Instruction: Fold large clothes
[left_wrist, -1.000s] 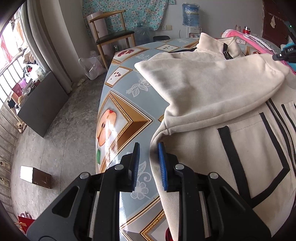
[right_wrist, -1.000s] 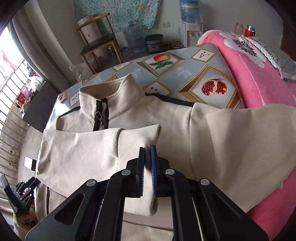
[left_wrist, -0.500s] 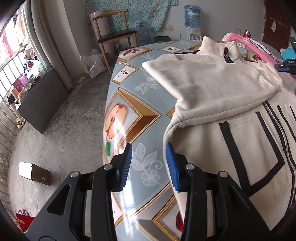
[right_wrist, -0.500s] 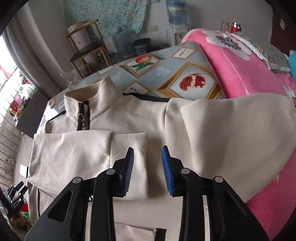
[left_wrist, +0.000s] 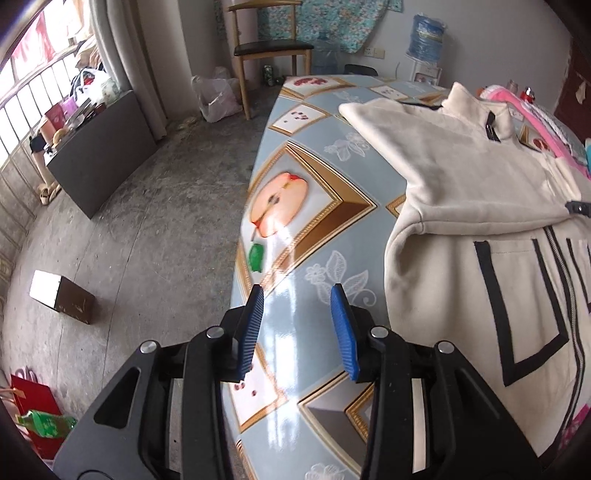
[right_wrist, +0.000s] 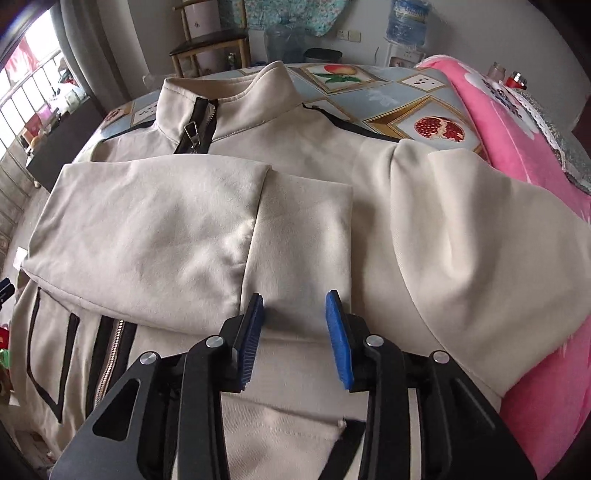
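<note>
Left wrist view first: the left hand-held gripper (left_wrist: 297, 325) hangs over the bare tablecloth with its blue pads standing apart, nothing between them. Just off to its right lies the cream jacket (left_wrist: 476, 221), spread flat on the table (left_wrist: 295, 206), zip side up, black trim lines running down its front. One sleeve (left_wrist: 443, 166) is folded across the jacket's chest, its cuff end out toward the right gripper, whose dark tip (left_wrist: 578, 208) shows at the frame's edge beside the jacket. Beyond the jacket's collar, a wooden chair (left_wrist: 269, 48) stands on the concrete floor, and a small brown box (left_wrist: 61, 297) sits on the floor well away from the jacket.

Over to the right wrist view: the right hand-held gripper (right_wrist: 293, 326) is right above the jacket (right_wrist: 303, 147), jaws opening, pads clear of the cloth. The folded sleeve's cuff (right_wrist: 303, 240) lies just ahead of the pads, flat on the jacket's chest. The other sleeve (right_wrist: 480, 236) lies unfolded to the jacket's right, draped onto a pink blanket (right_wrist: 546, 140). The stand-up collar (right_wrist: 236, 92) and its zipper pull (right_wrist: 190, 131) sit at the jacket's far end.
</note>
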